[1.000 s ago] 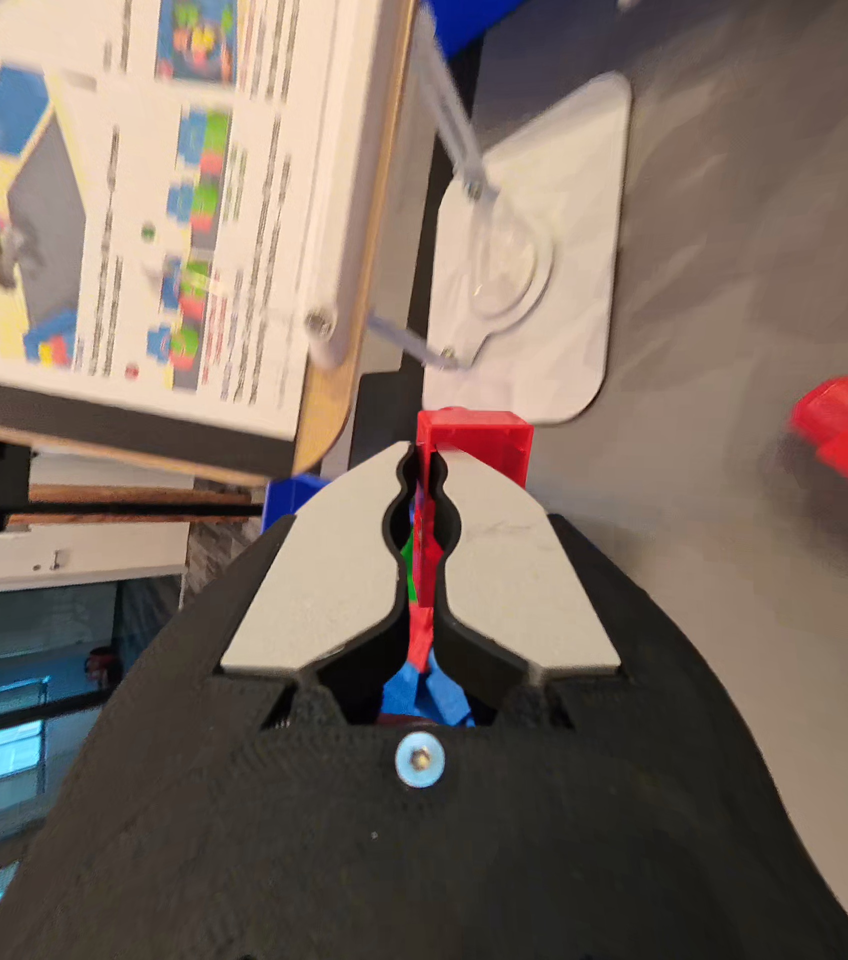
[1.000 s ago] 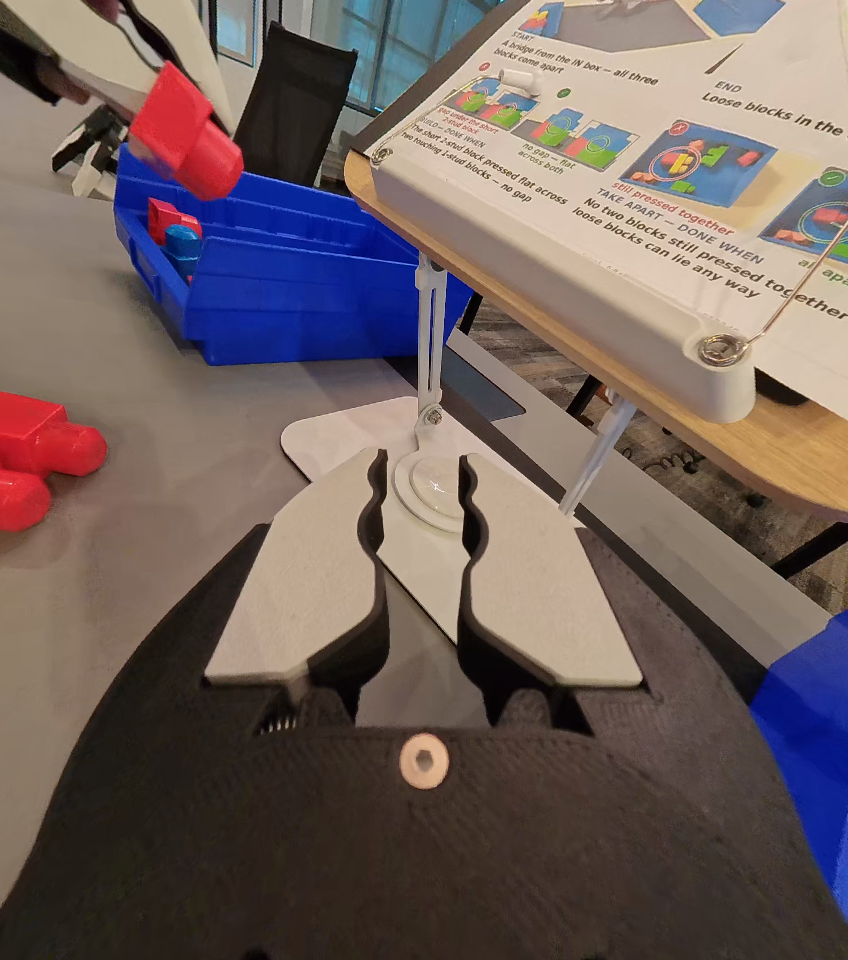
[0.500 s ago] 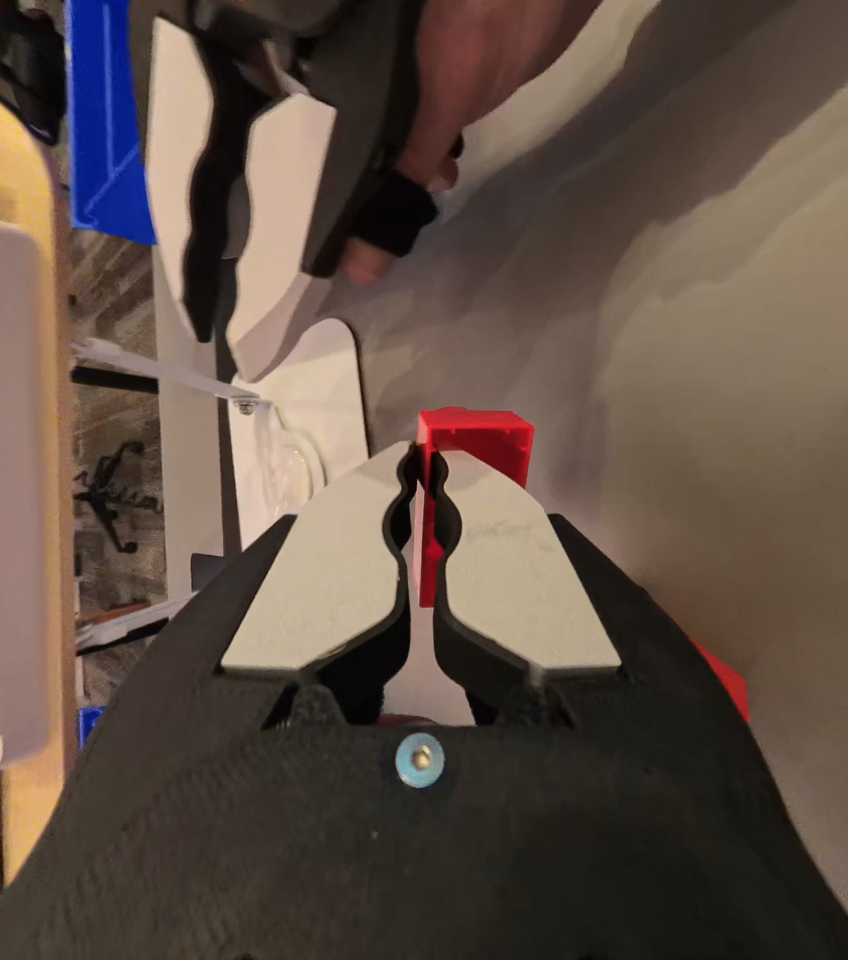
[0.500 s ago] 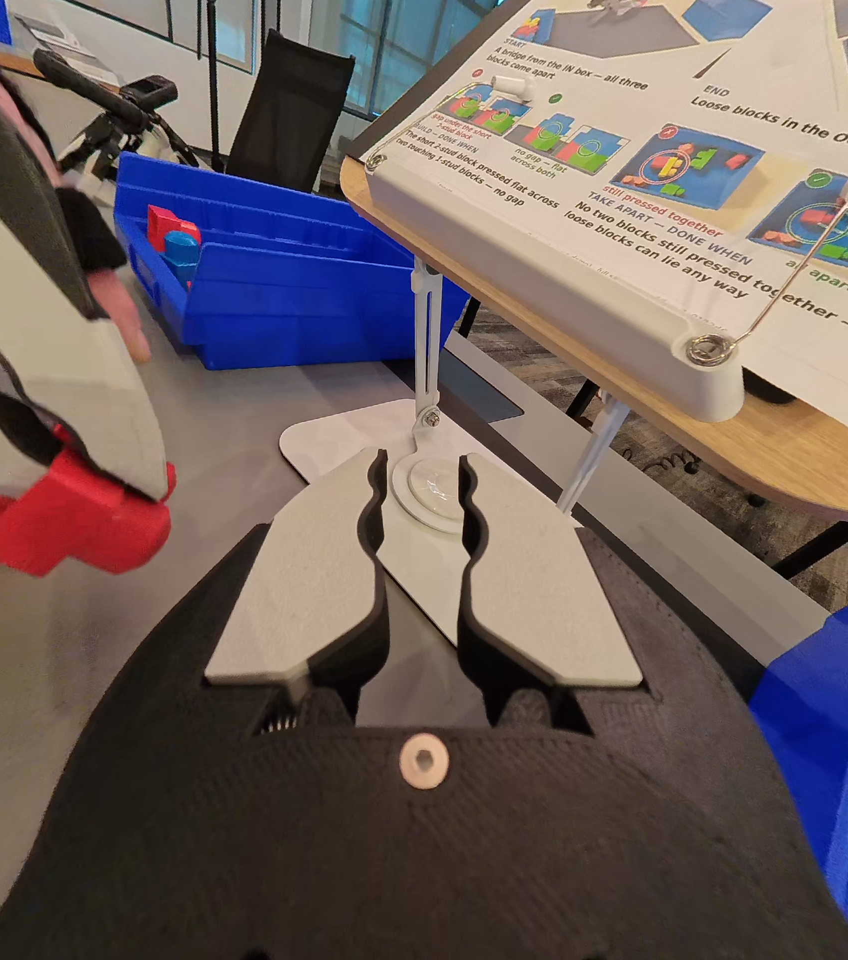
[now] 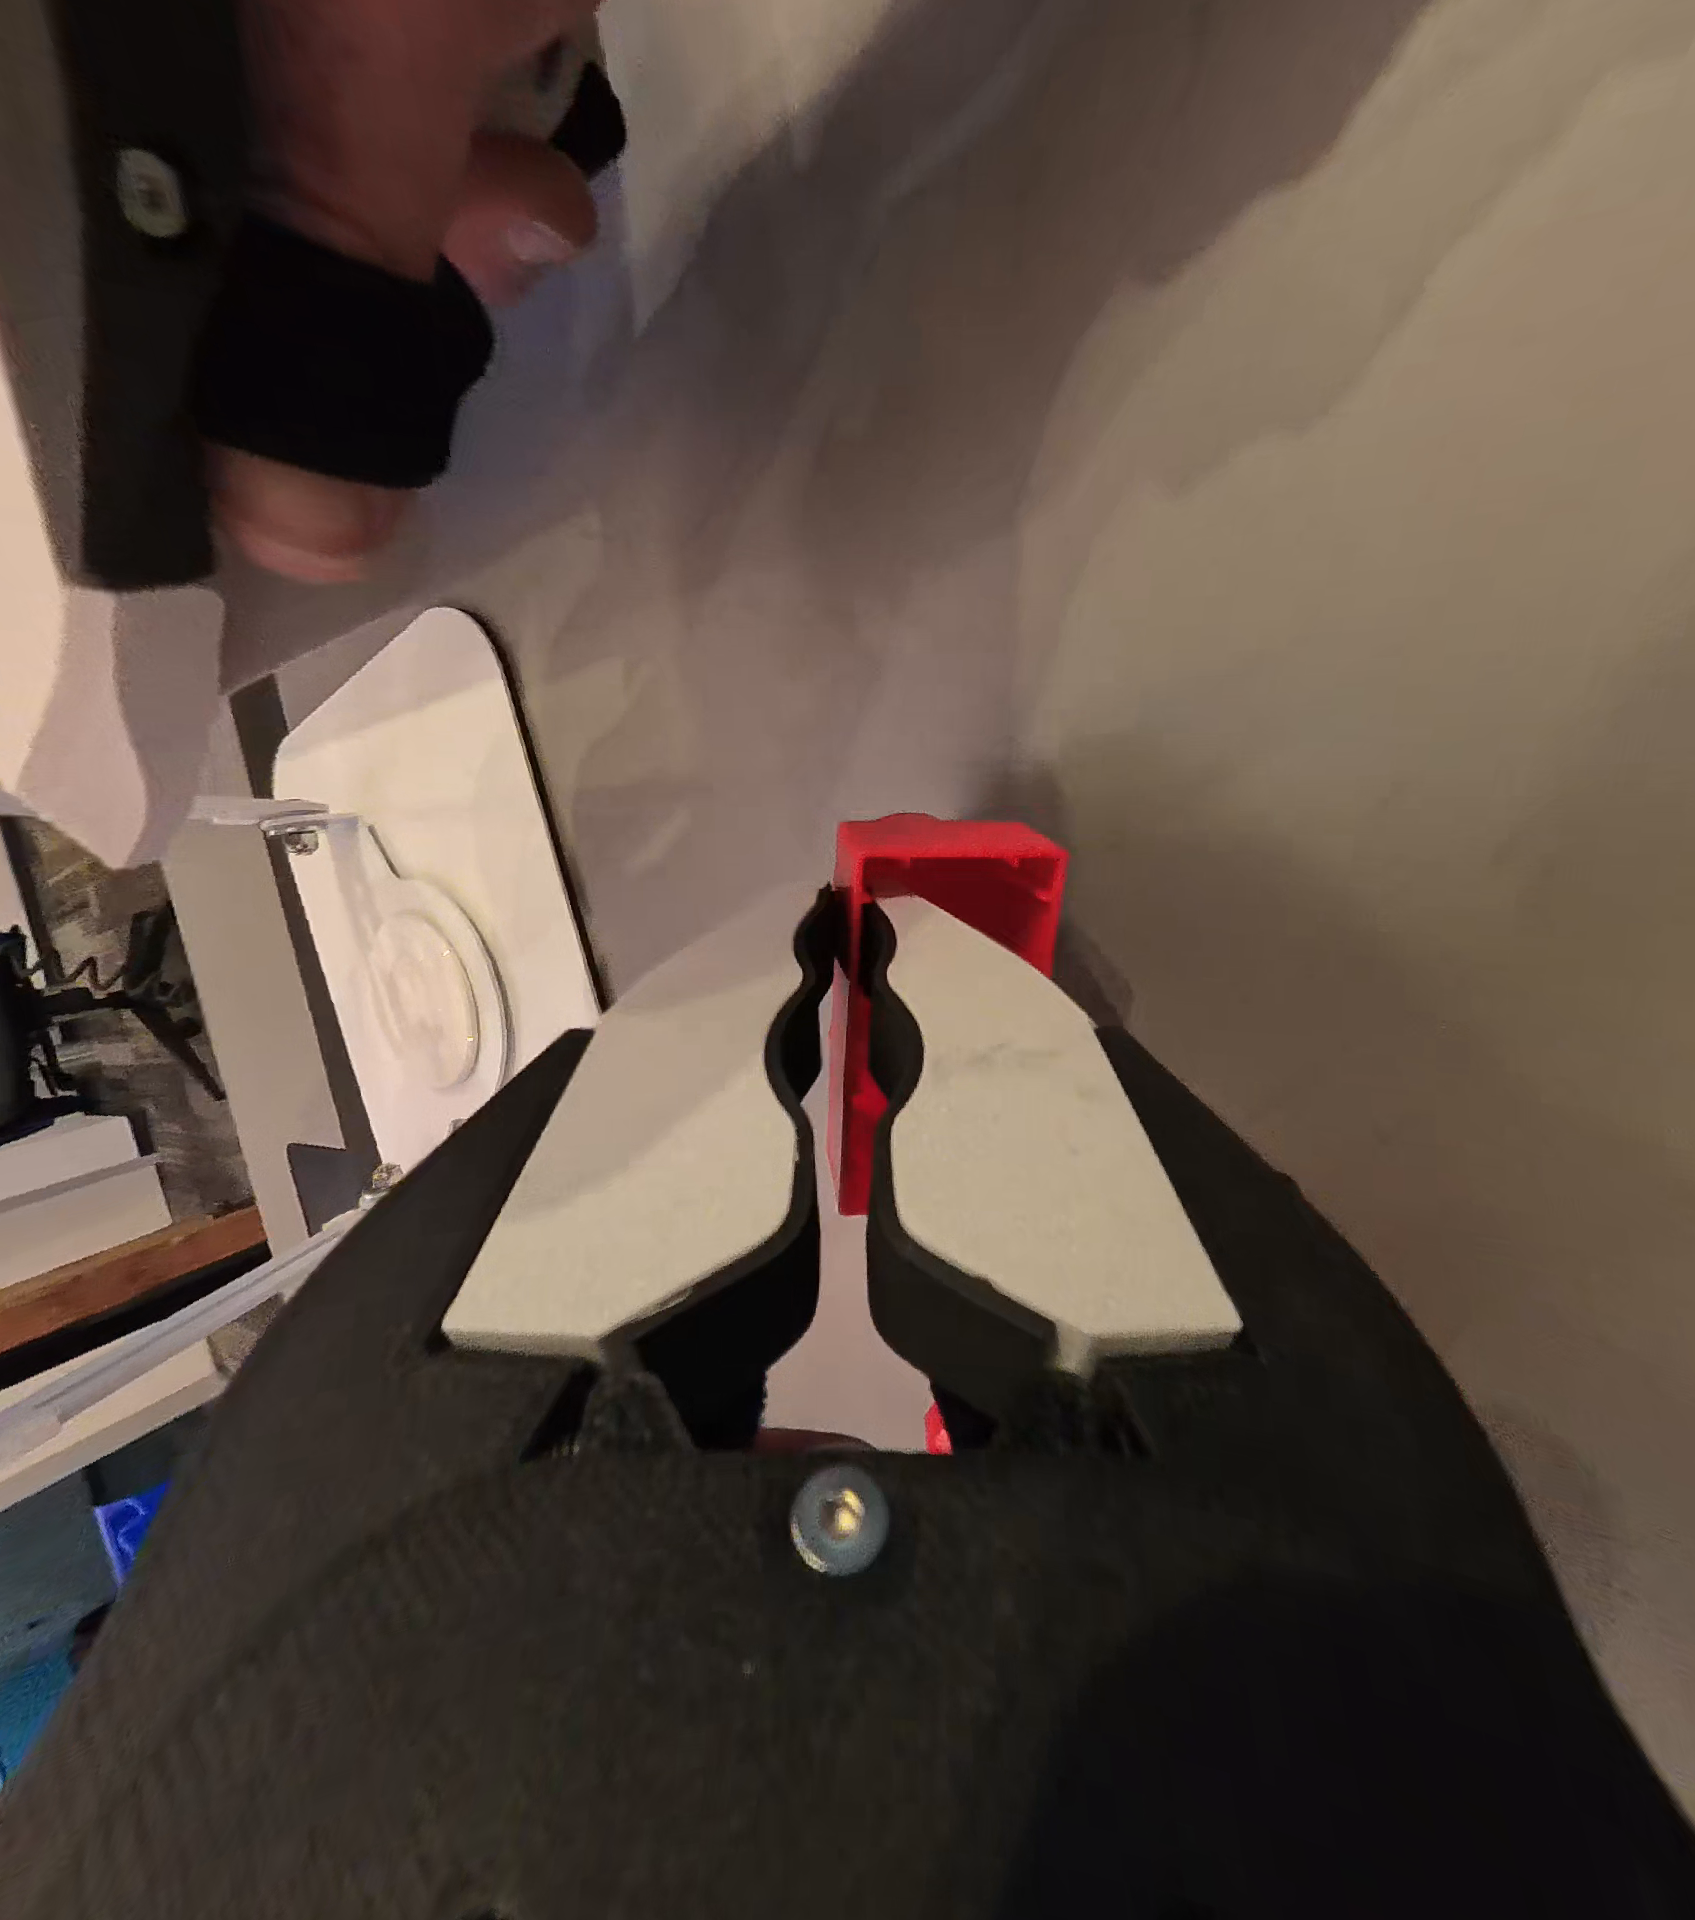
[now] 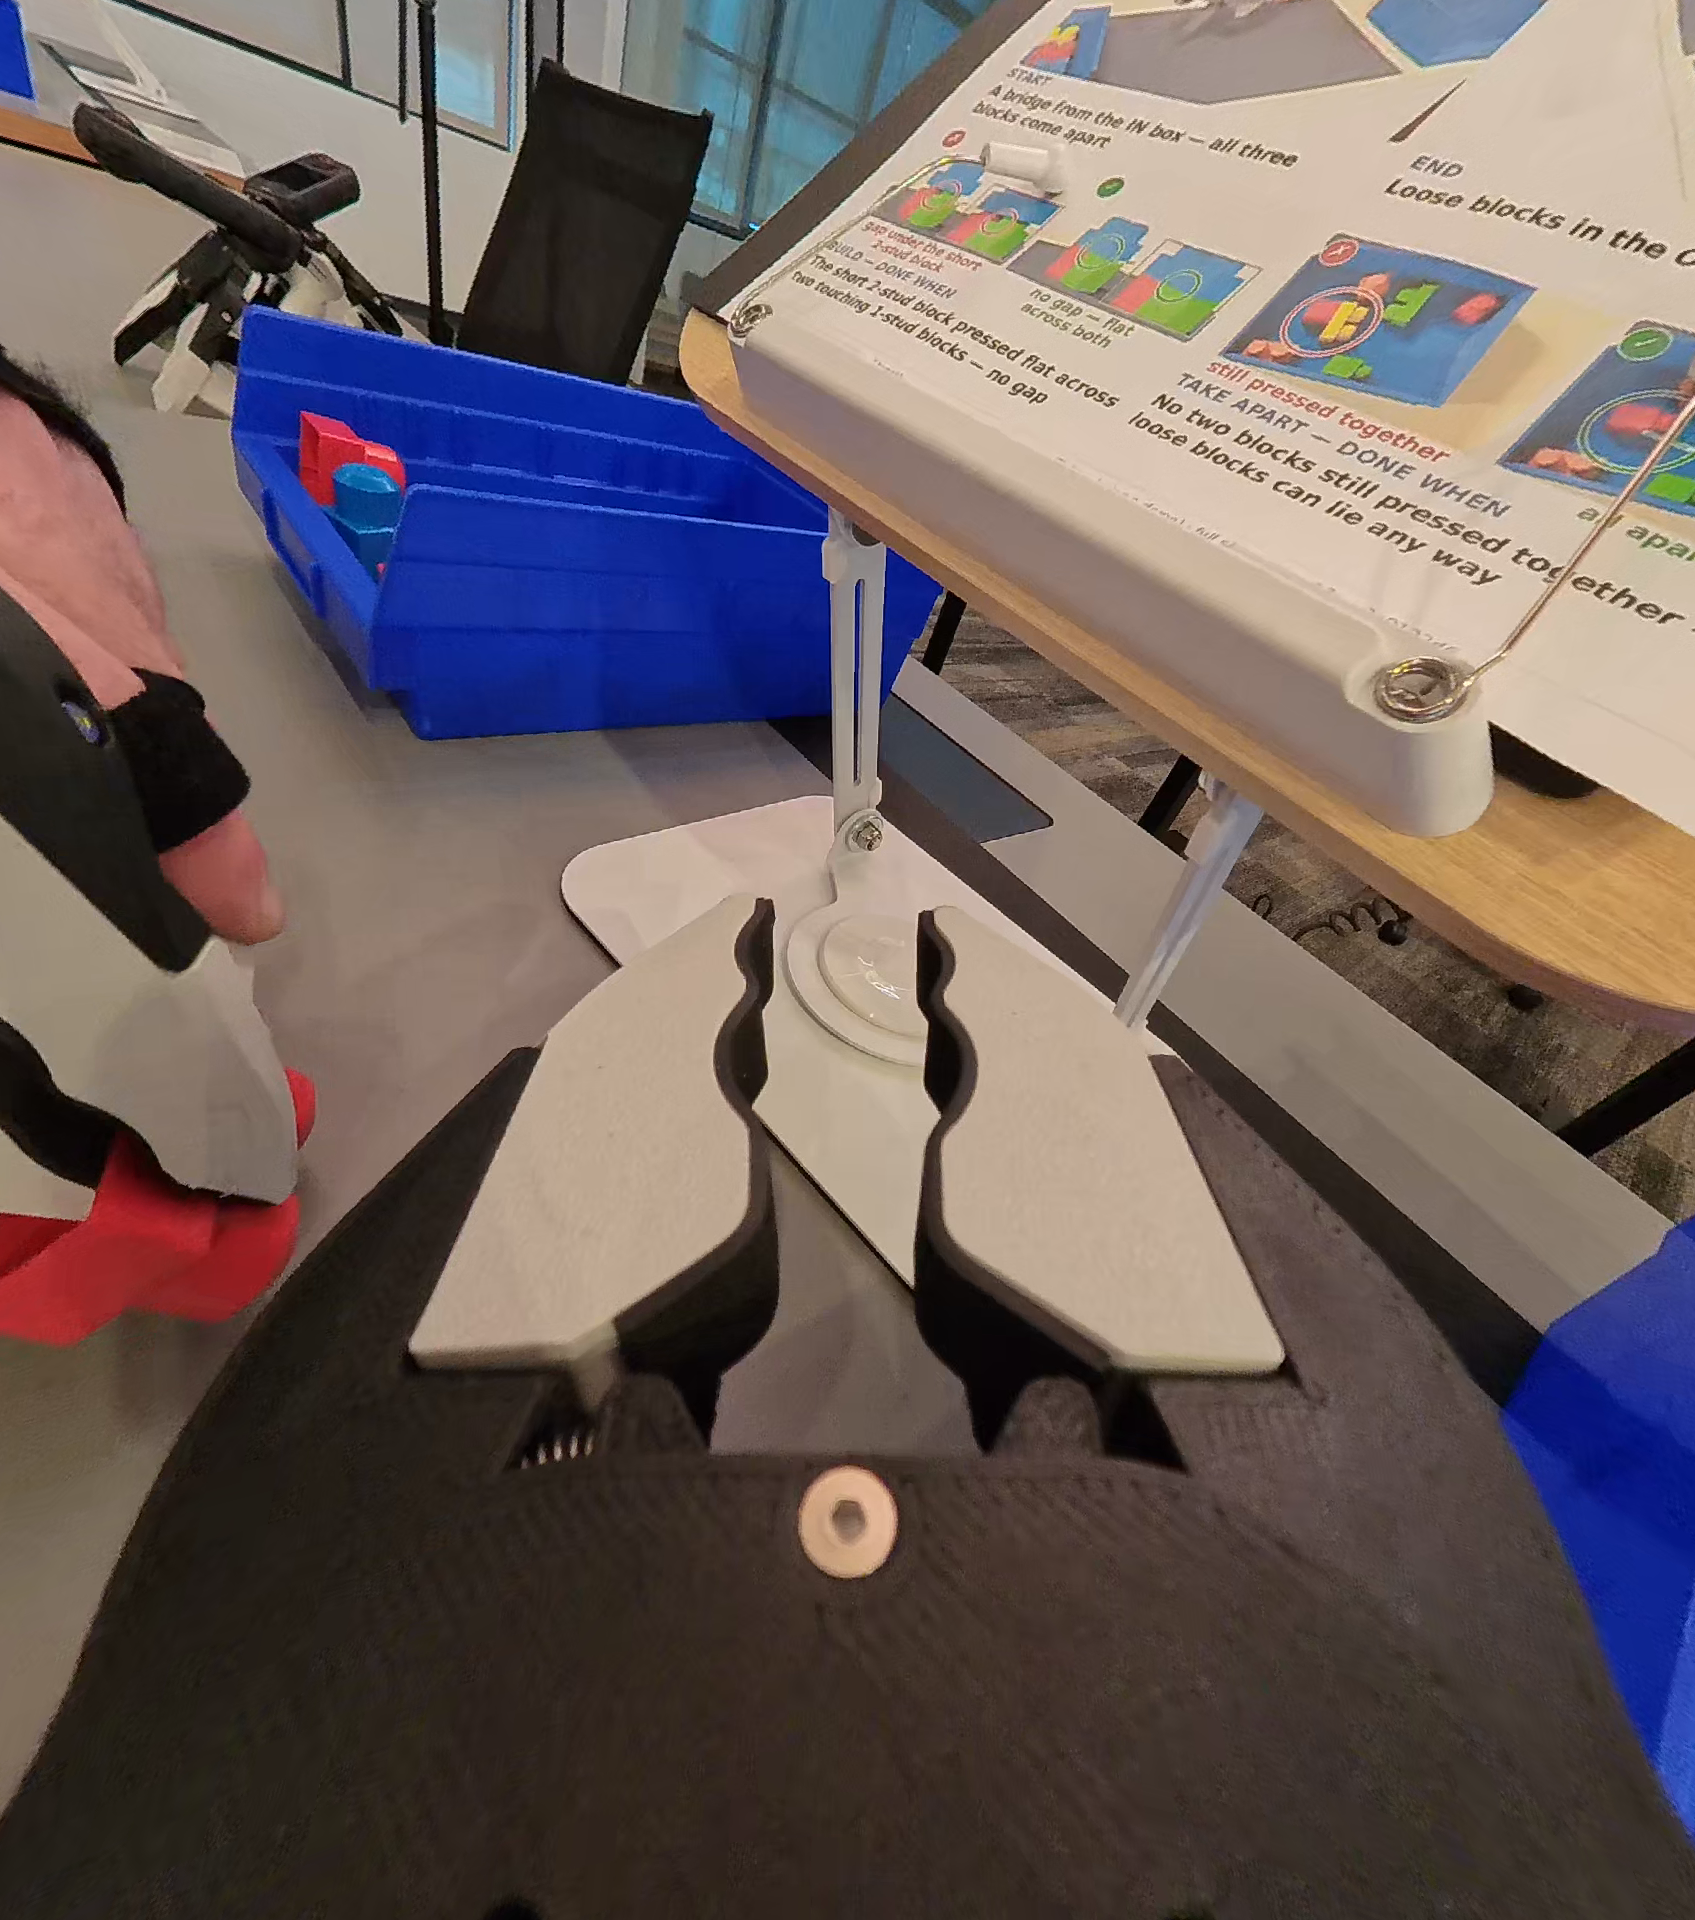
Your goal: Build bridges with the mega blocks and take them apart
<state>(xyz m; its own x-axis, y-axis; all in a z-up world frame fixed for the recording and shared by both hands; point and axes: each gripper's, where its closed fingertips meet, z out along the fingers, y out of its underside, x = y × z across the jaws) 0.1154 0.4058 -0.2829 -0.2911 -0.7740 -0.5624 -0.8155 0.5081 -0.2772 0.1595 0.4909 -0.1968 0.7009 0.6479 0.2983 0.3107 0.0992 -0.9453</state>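
The left gripper (image 5: pixel 848 914) is clamped on the thin side wall of a hollow red block (image 5: pixel 968 883), one pad outside the wall and the other inside the block's open cavity, both pressing on it. In the right wrist view the same gripper comes in from the left edge with a hand (image 6: pixel 43 582) in a fingerless black glove behind it, holding that red block (image 6: pixel 126 1247) low over the grey table (image 6: pixel 427 831); whether the block touches the table cannot be told. The right gripper (image 6: pixel 843 925) stands with its jaws parted a moderate way and nothing between the pads; through the gap shows the white base plate (image 6: pixel 677 862) of a stand that carries a wooden board with a printed instruction sheet (image 6: pixel 1342 312). Farther back on the table sits a blue bin (image 6: pixel 552 582) with red and blue blocks (image 6: pixel 355 478) in its left end. Another blue bin's wall (image 6: pixel 1674 1455) fills the lower right edge.
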